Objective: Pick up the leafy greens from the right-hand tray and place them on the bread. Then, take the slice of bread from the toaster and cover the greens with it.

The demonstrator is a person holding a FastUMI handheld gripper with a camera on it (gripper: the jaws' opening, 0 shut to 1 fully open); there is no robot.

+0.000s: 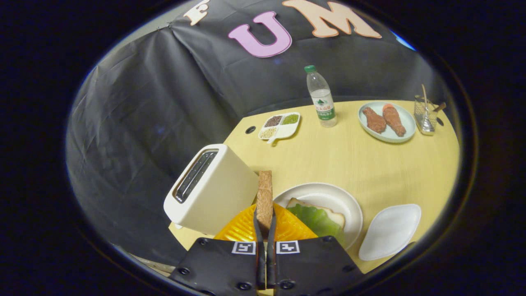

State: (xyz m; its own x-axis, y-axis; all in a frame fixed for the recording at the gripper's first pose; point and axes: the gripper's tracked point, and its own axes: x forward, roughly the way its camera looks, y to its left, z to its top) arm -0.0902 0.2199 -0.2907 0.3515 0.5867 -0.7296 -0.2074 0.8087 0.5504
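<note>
The hand-held gripper (265, 230) is pinching a slice of bread (264, 197) edge-on between its two fingers, jaws narrow, both fingers pressing on the crust. The slice is standing upright, sticking up and forward from the fingertips.

Just left of the held slice, the white toaster (211, 189) is sitting on the bench (349, 160) with its slots facing up, tilted in this view. Below the fingers an orange ribbed plate (242, 228) is lying, partly hidden by the gripper.

Just right of the fingers a round white plate (328, 195) is carrying another bread slice (333, 217), and the leafy greens (316, 220) are already lying on top of that slice, covering most of it. The held slice is hanging beside the plate, apart from the greens.

Further right an empty white tray (390, 230) is lying near the bench edge, just beside the round plate.

Beyond the fingers, well apart, a small divided dish of beans and grains (279, 125) is sitting next to a hole in the bench. A water bottle (321, 96) with a green cap is standing upright beyond it. To its right a pale plate (404, 117) is holding two pieces of meat (384, 120), and a wire holder (425, 113) with sticks in it is standing just beside that plate.
</note>
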